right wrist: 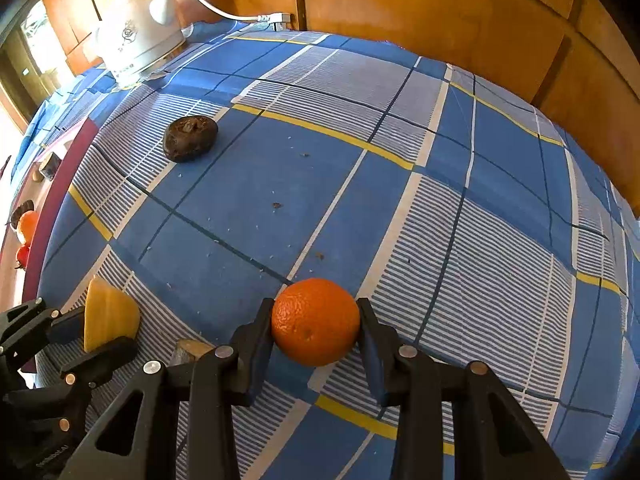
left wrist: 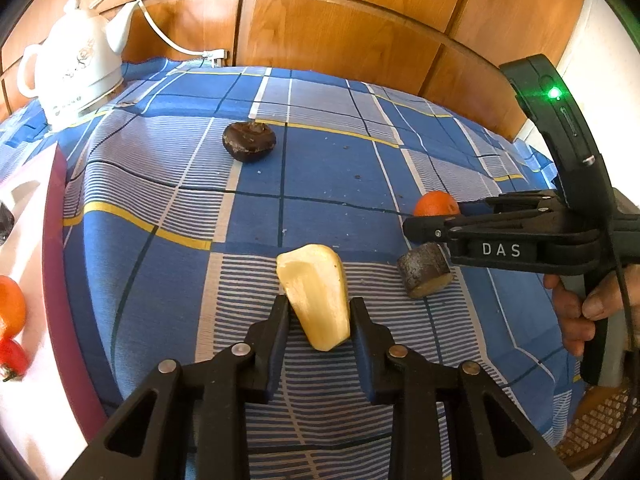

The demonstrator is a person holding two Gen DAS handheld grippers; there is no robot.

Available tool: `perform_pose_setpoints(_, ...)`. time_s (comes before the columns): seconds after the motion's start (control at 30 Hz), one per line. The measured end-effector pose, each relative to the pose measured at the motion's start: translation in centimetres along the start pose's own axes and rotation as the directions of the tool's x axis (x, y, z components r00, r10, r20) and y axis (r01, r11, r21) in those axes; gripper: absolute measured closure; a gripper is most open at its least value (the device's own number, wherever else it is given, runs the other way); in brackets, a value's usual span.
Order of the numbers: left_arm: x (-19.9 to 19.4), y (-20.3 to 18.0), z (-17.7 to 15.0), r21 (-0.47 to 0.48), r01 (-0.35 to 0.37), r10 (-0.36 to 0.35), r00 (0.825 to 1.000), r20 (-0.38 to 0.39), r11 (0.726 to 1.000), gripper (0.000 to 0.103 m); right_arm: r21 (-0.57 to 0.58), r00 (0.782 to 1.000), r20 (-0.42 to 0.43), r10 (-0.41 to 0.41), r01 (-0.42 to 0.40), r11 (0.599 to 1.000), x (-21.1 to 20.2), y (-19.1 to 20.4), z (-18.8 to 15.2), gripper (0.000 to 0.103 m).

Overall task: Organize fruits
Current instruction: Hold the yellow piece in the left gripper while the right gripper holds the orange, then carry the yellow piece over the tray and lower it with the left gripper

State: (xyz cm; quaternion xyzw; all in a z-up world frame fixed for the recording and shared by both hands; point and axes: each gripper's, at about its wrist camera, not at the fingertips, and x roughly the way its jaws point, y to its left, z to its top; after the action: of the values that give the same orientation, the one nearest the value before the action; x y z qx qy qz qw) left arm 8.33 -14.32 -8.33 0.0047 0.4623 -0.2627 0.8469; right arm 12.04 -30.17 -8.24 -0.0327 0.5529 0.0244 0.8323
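My left gripper (left wrist: 320,308) is shut on a pale yellow wedge of fruit (left wrist: 316,296) that rests on the blue checked tablecloth (left wrist: 328,184). The right wrist view shows the same wedge (right wrist: 108,316) clamped in the left gripper (right wrist: 100,332) at lower left. My right gripper (right wrist: 316,312) is shut on an orange (right wrist: 316,322), both pads pressing its sides. From the left wrist, the orange (left wrist: 434,202) sits between the right gripper's (left wrist: 436,216) fingers. A dark brown wrinkled fruit (left wrist: 249,141) lies further back, alone.
A cut brown-skinned stub (left wrist: 425,276) lies just under the right gripper. A white tray with a maroon rim (left wrist: 56,264) at the left holds an orange (left wrist: 10,306) and a red fruit (left wrist: 12,358). A white kettle (left wrist: 76,68) stands at the back left by the wooden wall.
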Motion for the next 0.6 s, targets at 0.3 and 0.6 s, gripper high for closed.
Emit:
perform_pose_setpoints(0.3, -2.9, 0.4, 0.8, -0.016, 0.019, -0.018, 0.999, 0.051, 1.000, 0.074, -0.009, 1.000, 0.005, -0.006, 0.006, 1.000, 0.0, 0.2, 0.0, 0.063)
perform_pose_setpoints(0.6, -7.8, 3.1, 1.1, -0.077, 0.036, -0.026, 0.991, 0.129, 0.996, 0.073, -0.013, 1.000, 0.011, -0.011, 0.011, 1.000, -0.2, 0.4, -0.2, 0.063)
